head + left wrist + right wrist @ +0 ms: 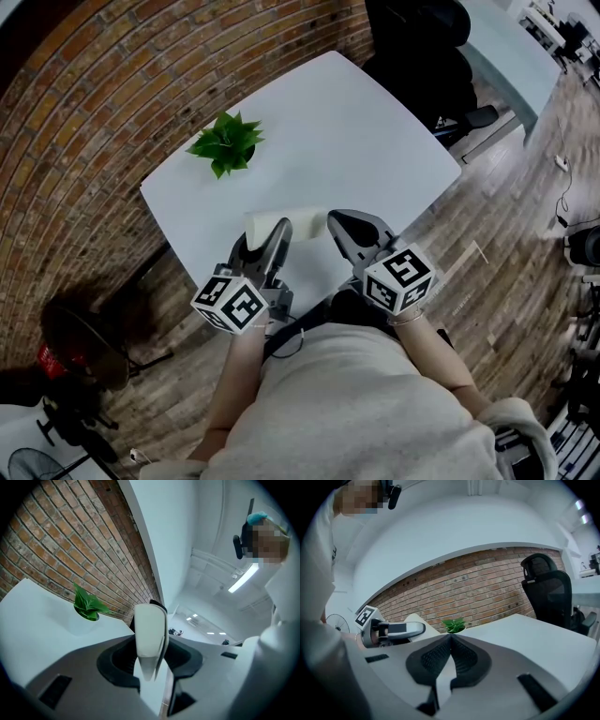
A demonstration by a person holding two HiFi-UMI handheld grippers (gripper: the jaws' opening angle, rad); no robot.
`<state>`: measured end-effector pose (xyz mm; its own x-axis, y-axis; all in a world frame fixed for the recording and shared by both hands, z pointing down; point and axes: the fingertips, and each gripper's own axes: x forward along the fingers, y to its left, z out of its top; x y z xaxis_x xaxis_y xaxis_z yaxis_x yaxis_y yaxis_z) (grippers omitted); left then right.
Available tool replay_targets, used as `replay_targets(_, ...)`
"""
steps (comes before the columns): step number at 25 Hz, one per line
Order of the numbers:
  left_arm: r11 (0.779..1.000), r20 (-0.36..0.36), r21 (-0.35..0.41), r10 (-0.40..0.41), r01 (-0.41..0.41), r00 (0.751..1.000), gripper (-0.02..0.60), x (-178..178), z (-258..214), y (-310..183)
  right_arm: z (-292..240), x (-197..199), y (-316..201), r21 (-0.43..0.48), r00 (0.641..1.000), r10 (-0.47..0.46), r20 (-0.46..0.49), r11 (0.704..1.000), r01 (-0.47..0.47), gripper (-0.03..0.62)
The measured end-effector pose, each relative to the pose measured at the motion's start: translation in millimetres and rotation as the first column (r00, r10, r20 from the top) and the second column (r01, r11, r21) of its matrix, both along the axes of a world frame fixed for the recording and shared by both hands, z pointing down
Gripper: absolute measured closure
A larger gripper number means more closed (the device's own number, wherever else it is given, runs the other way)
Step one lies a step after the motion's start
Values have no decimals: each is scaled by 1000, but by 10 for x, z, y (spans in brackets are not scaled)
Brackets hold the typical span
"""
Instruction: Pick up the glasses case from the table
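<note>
The glasses case [289, 221] is a pale cream oblong, held over the near edge of the white table [356, 131]. My left gripper [277, 232] is shut on it. In the left gripper view the case [150, 637] stands on end between the two jaws, which press on its sides. My right gripper [345, 228] hovers just right of the case, shut and empty. Its jaws meet in the right gripper view [451, 637]. That view also shows the left gripper [396, 631] with the case [416, 619] poking out past it.
A small green potted plant [227, 142] stands at the table's far left, also seen as the plant [86, 605] and the plant [453, 625]. A black office chair [427, 56] stands beyond the far right corner. A brick wall [112, 84] runs along the left. A fan [80, 342] stands on the floor.
</note>
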<state>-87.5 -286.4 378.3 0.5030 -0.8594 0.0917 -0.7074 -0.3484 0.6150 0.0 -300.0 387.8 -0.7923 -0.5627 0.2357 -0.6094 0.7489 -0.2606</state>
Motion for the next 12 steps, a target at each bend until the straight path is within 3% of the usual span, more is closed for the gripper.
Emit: replay_targets(12,1000,0,1,17,-17,1000,428,12,29,0,71,-39,14,-19,999,-34,-27,999,33,595)
